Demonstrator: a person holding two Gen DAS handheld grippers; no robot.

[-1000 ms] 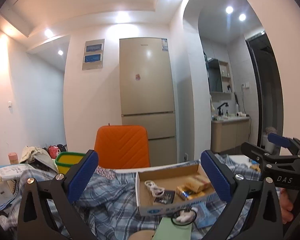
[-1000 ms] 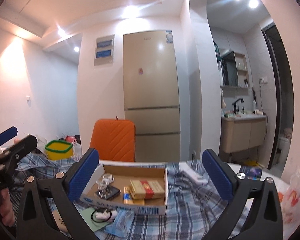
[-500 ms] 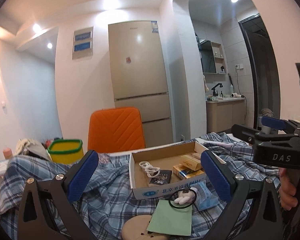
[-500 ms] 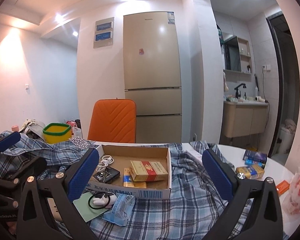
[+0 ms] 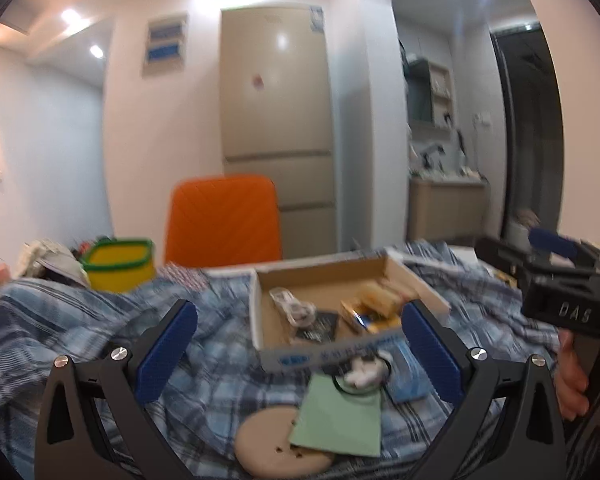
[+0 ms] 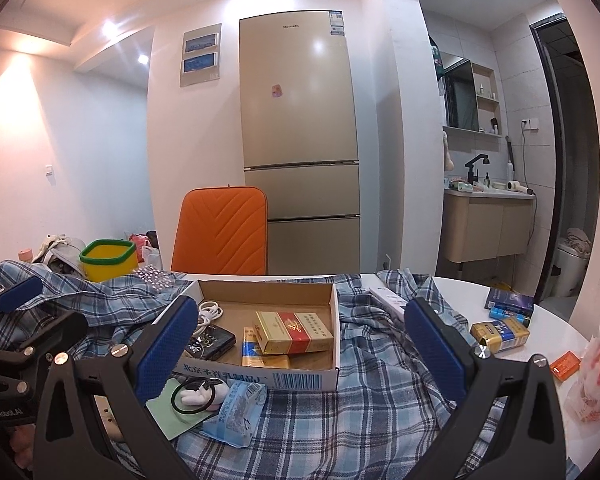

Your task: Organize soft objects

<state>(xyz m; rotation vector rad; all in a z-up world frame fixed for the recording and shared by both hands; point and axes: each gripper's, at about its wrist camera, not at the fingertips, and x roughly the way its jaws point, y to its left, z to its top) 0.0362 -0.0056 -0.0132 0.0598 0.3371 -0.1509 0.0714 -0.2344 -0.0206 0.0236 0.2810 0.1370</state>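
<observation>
Plaid cloth (image 6: 380, 400), the soft item we take as the task's object, lies spread and rumpled across the table (image 6: 552, 320), under the cardboard box (image 6: 268, 376) and the loose items in front of it. We judge the task as not yet started: the cloth is unfolded, weighted by other things, and neither tool touches it. Our left gripper (image 5: 300, 352) and right gripper (image 6: 300, 348) both hover above the table with jaws spread wide and nothing between the pads. The cardboard box stands open on the cloth and holds a coiled white cable (image 6: 210, 312), a dark flat pouch (image 6: 212, 342), a red-and-gold carton (image 6: 294, 332) and a blue-and-gold pack (image 6: 260, 354) beneath it. A yellow bin with a green rim (image 6: 108, 260) stands at the far left; we cannot tell its contents. Touching the box front lie a green card (image 5: 340, 420), a black ring with a white soft piece (image 6: 194, 396) and a blue tissue packet (image 6: 236, 412). What remains, in our judgement: clear the box and small items off the cloth, then gather or fold it.
</observation>
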